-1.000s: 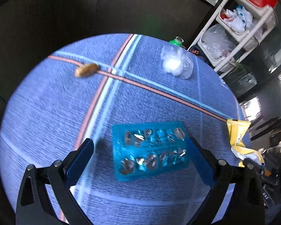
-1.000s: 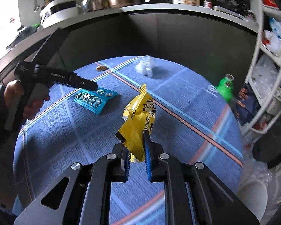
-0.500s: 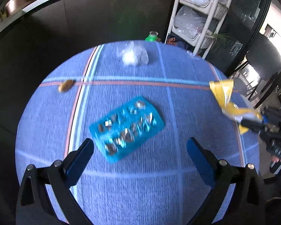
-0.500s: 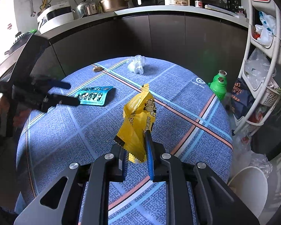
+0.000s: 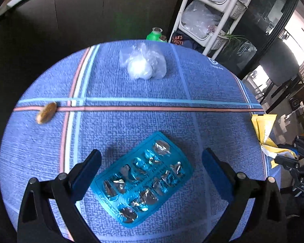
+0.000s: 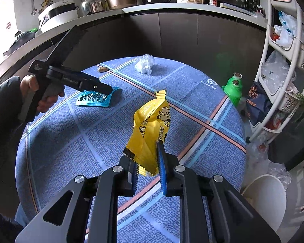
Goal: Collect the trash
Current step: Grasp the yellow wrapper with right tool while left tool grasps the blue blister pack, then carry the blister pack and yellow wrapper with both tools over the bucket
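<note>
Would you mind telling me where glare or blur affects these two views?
Left wrist view: glare whitens the crumpled clear plastic bag, and the small brown scrap looks smeared. Right wrist view: the window at top left is overexposed; the yellow snack wrapper stays sharp.

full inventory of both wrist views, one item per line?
blister pack: 1, teal with foil, on the table between the open left fingers
wrapper: 1, yellow, clamped in the right gripper above the table
plastic bag: 1, clear, crumpled, far side of the table
brown scrap: 1, tan, on the pink stripe near the table's left edge
table: 1, round, blue striped cloth
green bottle: 1, on the floor beyond the table
bin: 1, white, on the floor at right
rack: 1, white, holds bags
counter: 1, appliances on top
left gripper: 1, black, blue pads, open
right gripper: 1, black, shut on the wrapper
</note>
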A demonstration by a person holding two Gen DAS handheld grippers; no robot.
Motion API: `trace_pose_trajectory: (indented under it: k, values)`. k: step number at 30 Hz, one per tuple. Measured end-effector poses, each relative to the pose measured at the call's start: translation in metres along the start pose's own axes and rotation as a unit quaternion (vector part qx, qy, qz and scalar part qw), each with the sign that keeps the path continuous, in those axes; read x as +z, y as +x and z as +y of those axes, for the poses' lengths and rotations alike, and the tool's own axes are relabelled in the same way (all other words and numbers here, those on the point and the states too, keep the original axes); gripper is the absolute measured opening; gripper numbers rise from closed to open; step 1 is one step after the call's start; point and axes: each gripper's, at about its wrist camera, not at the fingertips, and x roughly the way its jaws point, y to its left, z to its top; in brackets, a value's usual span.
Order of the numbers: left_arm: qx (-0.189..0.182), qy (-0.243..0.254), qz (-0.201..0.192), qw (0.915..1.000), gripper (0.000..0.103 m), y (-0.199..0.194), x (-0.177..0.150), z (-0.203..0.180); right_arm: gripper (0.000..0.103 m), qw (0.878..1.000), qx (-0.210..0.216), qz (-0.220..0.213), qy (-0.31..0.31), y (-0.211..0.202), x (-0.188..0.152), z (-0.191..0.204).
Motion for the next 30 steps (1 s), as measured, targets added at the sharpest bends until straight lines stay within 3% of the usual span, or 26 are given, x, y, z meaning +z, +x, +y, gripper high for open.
trace_pose_trajectory:
  k: [3, 5, 8, 16, 19, 30]
  values:
    - [-0.005, 0.009, 0.001, 0.9999, 0.098, 0.001, -0.011, -0.005, 0.016, 1.000, 0.004, -0.001, -0.001, 0.002, 0.001, 0.001]
    - [0.001, 0.022, -0.001, 0.9998, 0.088, -0.004, -0.022, -0.014, 0.016, 1.000, 0.006, -0.002, -0.002, 0.002, 0.001, 0.002]
    - [0.040, 0.024, -0.002, 0.9989, 0.079, -0.008, -0.035, -0.029, 0.017, 1.000, 0.011, -0.003, 0.002, 0.004, 0.002, 0.002]
    - [0.099, 0.044, -0.002, 0.9941, 0.080, -0.002, -0.046, -0.064, 0.017, 1.000, 0.013, -0.004, 0.006, 0.003, 0.000, 0.003]
    - [0.108, 0.034, -0.007, 0.9935, 0.072, -0.002, -0.045, -0.067, 0.017, 1.000, 0.012, -0.007, 0.016, -0.001, -0.001, -0.002]
    - [0.140, 0.007, -0.017, 0.9900, 0.067, -0.020, -0.060, -0.082, 0.016, 1.000, 0.008, -0.023, 0.014, -0.024, -0.002, 0.000]
